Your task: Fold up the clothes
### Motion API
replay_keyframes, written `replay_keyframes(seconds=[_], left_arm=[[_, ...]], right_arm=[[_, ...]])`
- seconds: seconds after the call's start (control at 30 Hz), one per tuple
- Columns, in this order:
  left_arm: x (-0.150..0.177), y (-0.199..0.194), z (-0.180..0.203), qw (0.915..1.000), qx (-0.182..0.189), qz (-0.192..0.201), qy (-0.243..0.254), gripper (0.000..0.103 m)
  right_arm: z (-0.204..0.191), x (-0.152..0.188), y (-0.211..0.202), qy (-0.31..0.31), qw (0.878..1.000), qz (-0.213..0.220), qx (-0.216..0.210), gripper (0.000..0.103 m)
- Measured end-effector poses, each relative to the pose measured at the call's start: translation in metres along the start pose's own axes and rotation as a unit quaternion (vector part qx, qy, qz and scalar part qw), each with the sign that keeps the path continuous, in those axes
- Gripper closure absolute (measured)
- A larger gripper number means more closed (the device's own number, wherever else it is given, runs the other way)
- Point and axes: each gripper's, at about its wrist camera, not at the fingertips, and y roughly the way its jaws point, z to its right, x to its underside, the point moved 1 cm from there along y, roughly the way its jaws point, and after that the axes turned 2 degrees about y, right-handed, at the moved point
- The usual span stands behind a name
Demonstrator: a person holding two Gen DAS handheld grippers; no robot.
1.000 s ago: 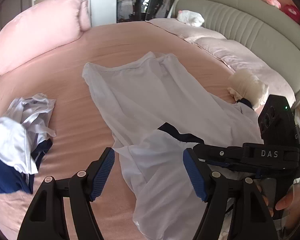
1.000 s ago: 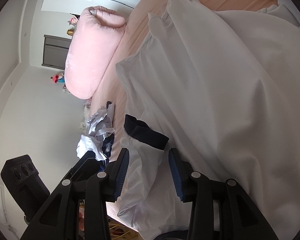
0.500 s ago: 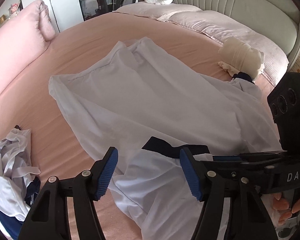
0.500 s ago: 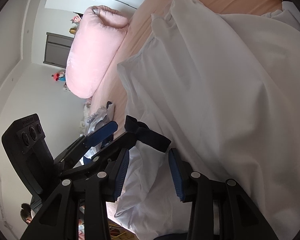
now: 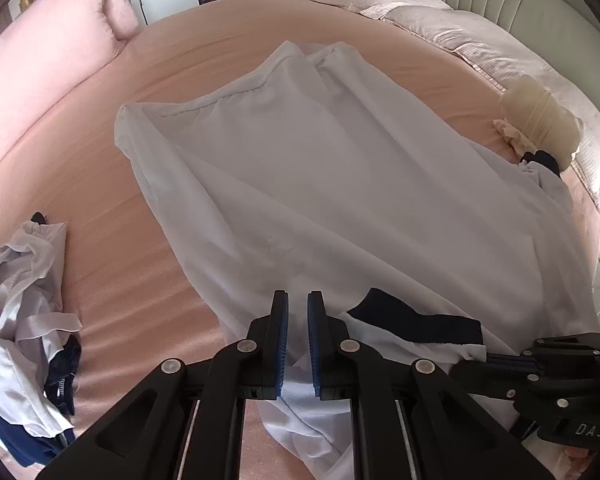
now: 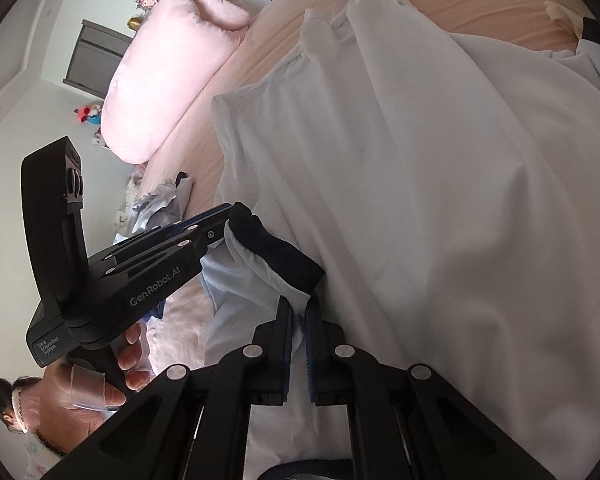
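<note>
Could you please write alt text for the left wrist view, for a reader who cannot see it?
The left gripper is shut on the near edge of a white shirt spread across a pink bed, beside its navy sleeve cuff. A pile of clothes lies at the left.

Soft daylight fills both views, bright and even, with no hard glare. The white shirt shows gentle grey shading in its folds, and the pink bed sheet is evenly lit. Both fisheye pictures bend strongly toward the edges, with black corners around the round field. The bed's headboard curves with that distortion. Focus is sharp at the middle; the far wall in the right wrist view is pale and slightly washed out.
</note>
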Motion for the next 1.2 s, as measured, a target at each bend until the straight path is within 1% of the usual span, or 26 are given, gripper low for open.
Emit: replay_keyframes(seconds=[0.1,0.17,0.2,0.23,0.3,0.4,0.43,0.5,0.57,0.6,0.63,0.67,0.73,0.83,0.9,1.07,1.2], left_arm=[[0.001,-0.007,-0.013,0.9984,0.038,-0.005,-0.041,0.094],[0.001,-0.014,-0.024,0.9946,0.072,-0.004,-0.075,0.091],[0.001,-0.017,-0.027,0.9919,0.091,-0.009,-0.087,0.081],[0.001,-0.018,-0.027,0.9895,0.11,-0.02,-0.092,0.057],[0.001,-0.019,-0.02,0.9903,0.115,-0.035,-0.07,0.023],[0.001,-0.019,-0.007,0.9943,0.094,-0.043,-0.026,0.023],[0.001,-0.018,-0.005,0.9939,0.099,-0.043,-0.022,0.024],[-0.001,-0.015,-0.002,0.9916,0.121,-0.038,-0.025,0.025],[-0.002,-0.01,0.002,0.9896,0.134,-0.041,-0.03,0.05],[-0.001,-0.007,0.004,0.9892,0.136,-0.046,-0.032,0.075],[-0.002,-0.005,0.005,0.9891,0.136,-0.046,-0.033,0.083],[-0.002,-0.004,0.006,0.9894,0.134,-0.044,-0.033,0.083],[-0.003,-0.003,0.006,0.9899,0.131,-0.04,-0.034,0.088],[-0.004,0.0,0.007,0.9906,0.127,-0.034,-0.035,0.088],[-0.007,0.002,0.004,0.9901,0.129,-0.03,-0.046,0.088],[-0.014,0.008,-0.001,0.9899,0.128,-0.027,-0.054,0.089],[-0.02,0.013,-0.002,0.9889,0.131,-0.026,-0.065,0.089]], right_arm=[[0.004,0.001,-0.003,0.008,1.0,-0.001,-0.009,0.098],[0.006,0.002,-0.003,0.015,1.0,-0.003,-0.014,0.098],[0.007,0.002,-0.003,0.017,1.0,-0.003,-0.015,0.098],[0.007,0.002,-0.003,0.019,1.0,-0.003,-0.017,0.098],[0.008,0.002,-0.003,0.02,1.0,-0.002,-0.017,0.098],[0.007,0.002,-0.003,0.019,1.0,-0.002,-0.016,0.098],[0.007,0.002,-0.003,0.018,1.0,-0.002,-0.016,0.098],[0.006,0.002,-0.003,0.017,1.0,-0.002,-0.015,0.098],[0.006,0.003,-0.003,0.016,1.0,-0.001,-0.015,0.098],[0.006,0.003,-0.003,0.016,1.0,-0.001,-0.014,0.098],[0.005,0.003,-0.003,0.015,1.0,-0.001,-0.014,0.098],[0.005,0.003,-0.003,0.015,1.0,-0.001,-0.014,0.098],[0.005,0.003,-0.003,0.014,1.0,-0.001,-0.013,0.098],[0.003,0.003,-0.002,0.009,1.0,-0.003,-0.011,0.098],[0.002,0.004,-0.002,0.005,1.0,-0.001,-0.008,0.098],[-0.005,0.007,0.001,-0.018,1.0,-0.013,0.017,0.098],[-0.011,0.01,0.002,-0.037,0.998,-0.014,0.041,0.099]])
